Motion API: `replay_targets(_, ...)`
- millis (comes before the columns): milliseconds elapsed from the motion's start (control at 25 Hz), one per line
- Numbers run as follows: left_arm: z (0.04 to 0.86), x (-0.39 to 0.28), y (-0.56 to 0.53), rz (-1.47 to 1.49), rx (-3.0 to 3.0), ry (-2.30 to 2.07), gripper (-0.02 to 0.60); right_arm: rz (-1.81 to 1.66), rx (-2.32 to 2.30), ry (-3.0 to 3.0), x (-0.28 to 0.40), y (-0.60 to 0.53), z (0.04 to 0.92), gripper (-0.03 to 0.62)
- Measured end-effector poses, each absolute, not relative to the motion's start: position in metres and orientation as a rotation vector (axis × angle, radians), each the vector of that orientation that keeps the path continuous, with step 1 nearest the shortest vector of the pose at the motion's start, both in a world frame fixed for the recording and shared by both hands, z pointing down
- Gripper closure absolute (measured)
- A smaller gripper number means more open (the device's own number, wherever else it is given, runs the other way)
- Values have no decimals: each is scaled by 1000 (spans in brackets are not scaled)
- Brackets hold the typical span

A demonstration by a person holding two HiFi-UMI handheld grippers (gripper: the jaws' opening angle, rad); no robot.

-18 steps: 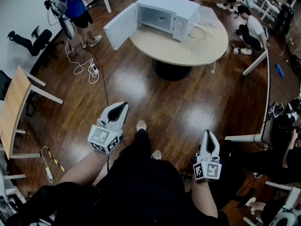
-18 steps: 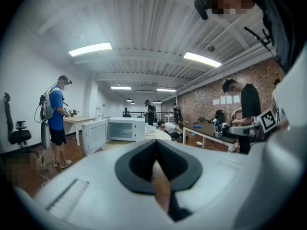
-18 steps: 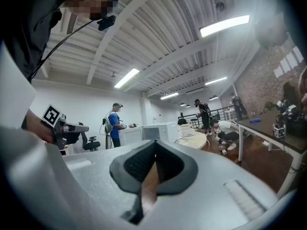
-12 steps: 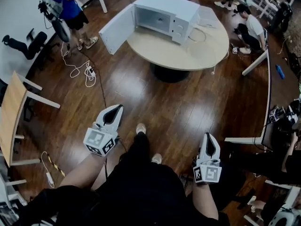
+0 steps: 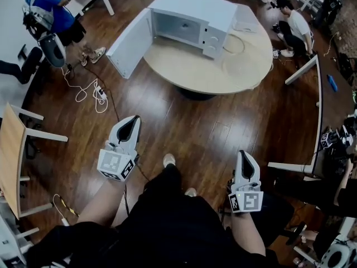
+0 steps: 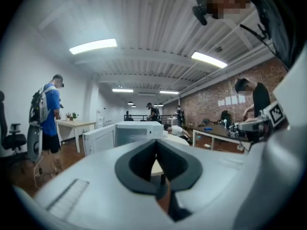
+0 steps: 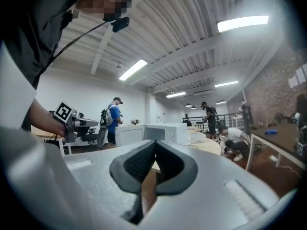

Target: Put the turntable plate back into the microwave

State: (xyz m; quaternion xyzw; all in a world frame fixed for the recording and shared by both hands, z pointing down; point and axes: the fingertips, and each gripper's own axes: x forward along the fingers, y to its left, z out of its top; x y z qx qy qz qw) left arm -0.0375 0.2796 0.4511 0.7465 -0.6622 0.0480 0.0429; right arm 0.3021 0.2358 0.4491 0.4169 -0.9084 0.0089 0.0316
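The white microwave point(image 5: 192, 18) stands on a round wooden table point(image 5: 223, 66) at the far middle, its door point(image 5: 128, 43) swung open to the left and its cavity showing bare. I see no turntable plate for certain; a flat white thing point(image 5: 245, 24) lies on the table to the right of the microwave. My left gripper point(image 5: 133, 119) and right gripper point(image 5: 244, 154) hover low over the dark wood floor, well short of the table, both shut and holding nothing. Both gripper views look level at the microwave point(image 6: 129, 133) point(image 7: 158, 133) past closed jaws point(image 6: 156, 141) point(image 7: 156, 141).
A person in blue point(image 5: 47, 15) stands at the far left beside a coiled white cable point(image 5: 89, 91) on the floor. A wooden desk point(image 5: 14, 155) is at my left. At the right stands a white desk frame point(image 5: 315, 116); a person point(image 5: 295, 24) crouches beyond the table.
The view has advanced toward the table: the microwave looks larger and nearer. Both grippers stay shut, held in front of me as before.
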Motion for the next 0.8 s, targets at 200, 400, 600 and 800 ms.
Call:
replay_targets(200,439,-79,247,178,2335,-2048,575,-38,1280,-2801,263,201,431,592)
replay_targets(400,440,-113,219,105,2296,-2042,575,-26,1328,-2777,245,171,432,592)
replay_targets(600,433,-144,200,114,2313,-2036,575,-43,1401,-2779,223,139,423,592)
replay_targets(800,425,-164,177,126,2369,-2061,575,-89,1383,-2755,200,118,414,592)
